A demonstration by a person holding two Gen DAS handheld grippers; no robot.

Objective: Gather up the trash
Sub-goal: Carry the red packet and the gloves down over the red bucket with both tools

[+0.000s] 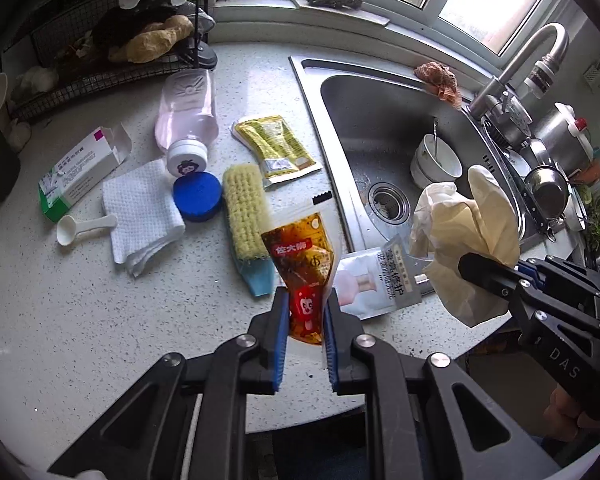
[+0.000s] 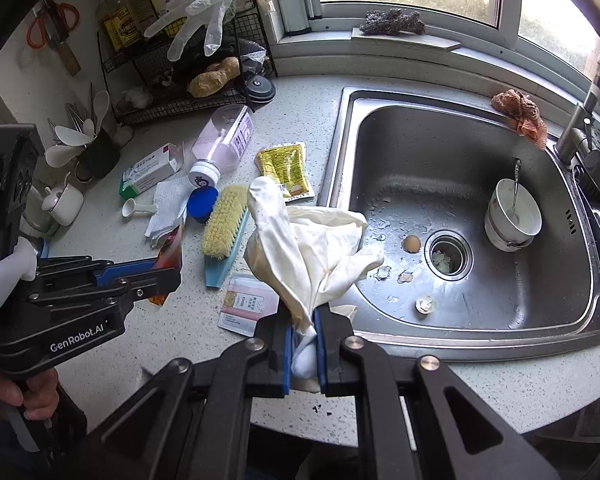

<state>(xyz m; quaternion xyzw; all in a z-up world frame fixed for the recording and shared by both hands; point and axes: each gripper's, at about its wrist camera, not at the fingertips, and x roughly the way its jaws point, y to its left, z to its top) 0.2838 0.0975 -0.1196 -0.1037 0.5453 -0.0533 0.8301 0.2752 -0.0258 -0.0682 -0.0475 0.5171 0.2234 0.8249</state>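
Note:
My left gripper (image 1: 306, 304) is shut on a brown-orange sauce packet (image 1: 302, 258) and holds it above the speckled counter (image 1: 80, 320). It shows at the left of the right wrist view (image 2: 168, 268). My right gripper (image 2: 304, 320) is shut on a crumpled cream rubber glove (image 2: 300, 248), held above the counter's front edge beside the sink (image 2: 460, 332). The glove also shows in the left wrist view (image 1: 464, 236). A pink-white sachet (image 1: 374, 284) lies flat on the counter between both grippers. A yellow sachet (image 1: 276, 148), a folded white tissue (image 1: 140, 212) and an open medicine box (image 1: 80, 168) lie further back.
A yellow scrub brush (image 1: 246, 216), a pink bottle on its side (image 1: 186, 116), a blue lid (image 1: 198, 196) and a white scoop (image 1: 84, 228) lie on the counter. The sink holds stacked bowls (image 2: 512, 220), an egg (image 2: 412, 243) and eggshell bits (image 2: 426, 305). A wire rack (image 2: 188, 80) stands at the back left.

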